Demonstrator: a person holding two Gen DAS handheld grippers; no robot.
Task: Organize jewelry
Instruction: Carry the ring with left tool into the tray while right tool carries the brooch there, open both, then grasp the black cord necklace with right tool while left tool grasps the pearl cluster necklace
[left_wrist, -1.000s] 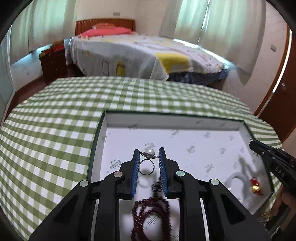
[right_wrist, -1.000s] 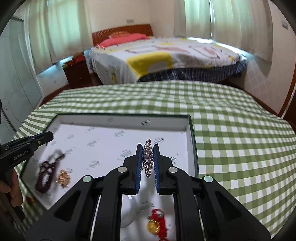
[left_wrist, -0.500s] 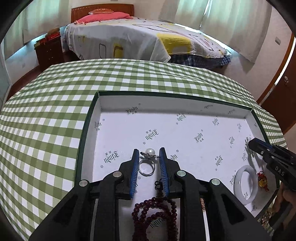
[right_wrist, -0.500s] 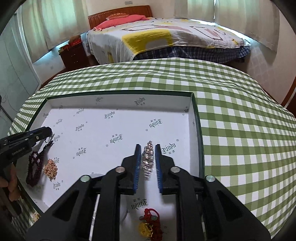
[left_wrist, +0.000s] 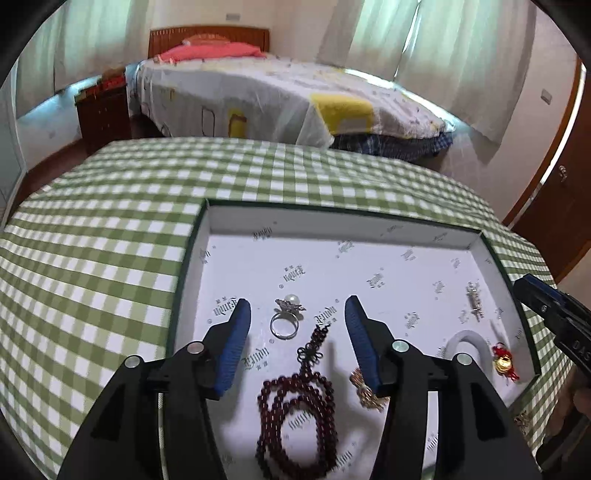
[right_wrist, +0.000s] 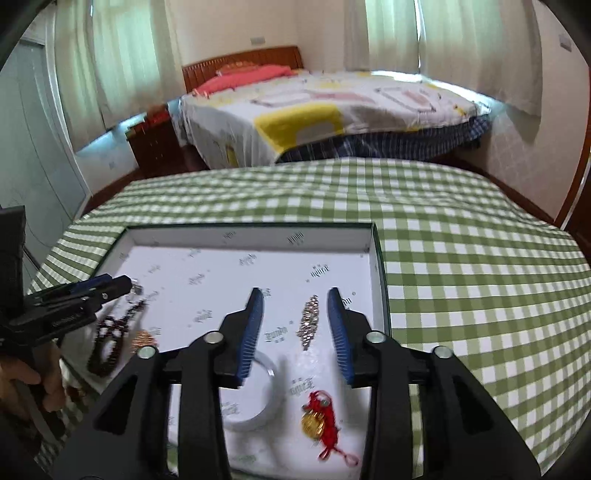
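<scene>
I am releasing two pieces into the white-lined tray (left_wrist: 369, 221). My left gripper (left_wrist: 297, 317) is opening around the pearl ring (left_wrist: 286, 321), my right gripper (right_wrist: 295, 314) around the rhinestone clip (right_wrist: 309, 321); both lie free. Next I likely need another loose piece.

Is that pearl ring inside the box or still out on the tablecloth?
Inside. The ring lies flat on the box's white floor, beside the dark beads.
</scene>
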